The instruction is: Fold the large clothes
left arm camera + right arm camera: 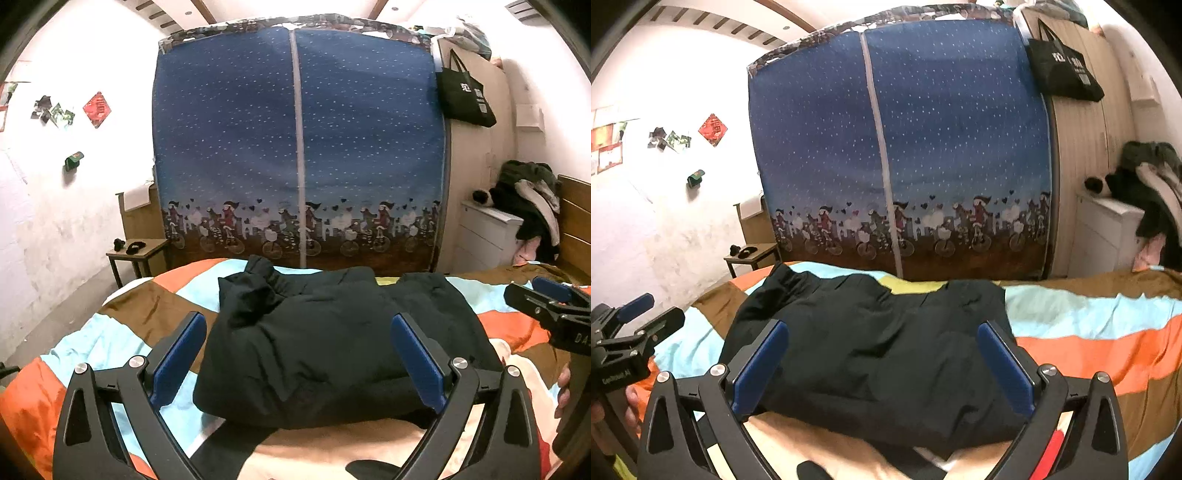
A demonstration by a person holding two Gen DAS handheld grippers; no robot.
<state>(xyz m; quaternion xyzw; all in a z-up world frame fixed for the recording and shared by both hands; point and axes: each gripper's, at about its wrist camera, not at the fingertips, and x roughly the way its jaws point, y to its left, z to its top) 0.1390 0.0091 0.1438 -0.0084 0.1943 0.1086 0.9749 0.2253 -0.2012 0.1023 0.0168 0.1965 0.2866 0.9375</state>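
Note:
A bulky black jacket [325, 343] lies folded into a thick bundle on the bed, also filling the middle of the right wrist view as the jacket [879, 350]. My left gripper [299, 350] is open, its blue pads [177, 358] spread wide just in front of the bundle with nothing held. My right gripper [882, 354] is likewise open over the jacket's near edge. Each gripper shows in the other's view: the right gripper [550, 310] at the right edge, the left gripper [631, 325] at the left edge.
The bed carries a quilt [147, 314] in orange, light-blue and brown blocks. Behind it stands a blue fabric wardrobe [299, 147]. A small side table [136, 251] is at the left, a white drawer unit [487, 236] piled with clothes at the right.

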